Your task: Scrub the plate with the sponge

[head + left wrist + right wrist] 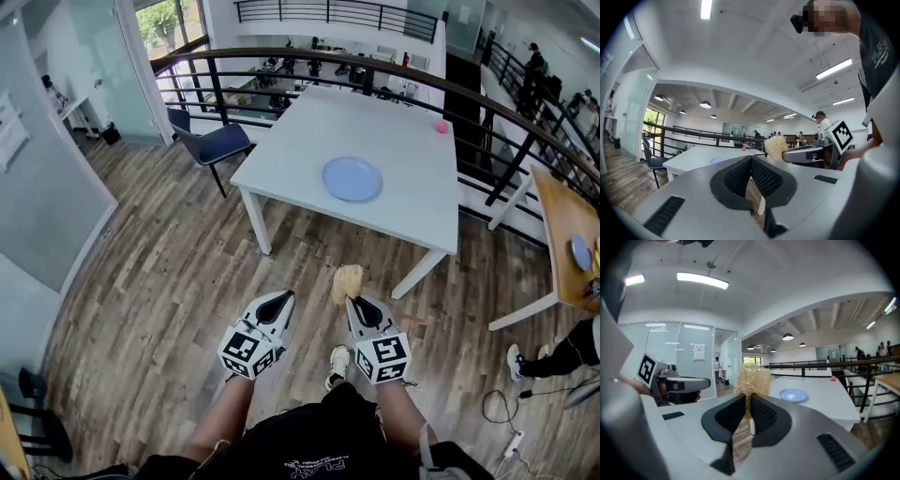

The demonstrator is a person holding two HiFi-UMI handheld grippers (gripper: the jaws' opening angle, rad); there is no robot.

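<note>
A pale blue plate [352,178] lies on the white table [300,159] ahead of me; in the right gripper view the plate [793,395] sits to the right of the jaws. My right gripper [352,301] is shut on a straw-coloured fibrous sponge [347,282], which sticks out past the jaw tips [752,380]. The left gripper [278,300] hangs beside it over the wooden floor, shut with nothing between its jaws [751,161]. In the left gripper view the sponge [776,146] and the right gripper appear to the right. Both grippers are well short of the table.
A small pink ball [441,126] rests at the table's far right corner. A blue chair [214,143] stands at the table's left end, a curved railing [412,80] runs behind it. A wooden table [568,234] with another blue plate [580,252] is at right; cables lie on the floor.
</note>
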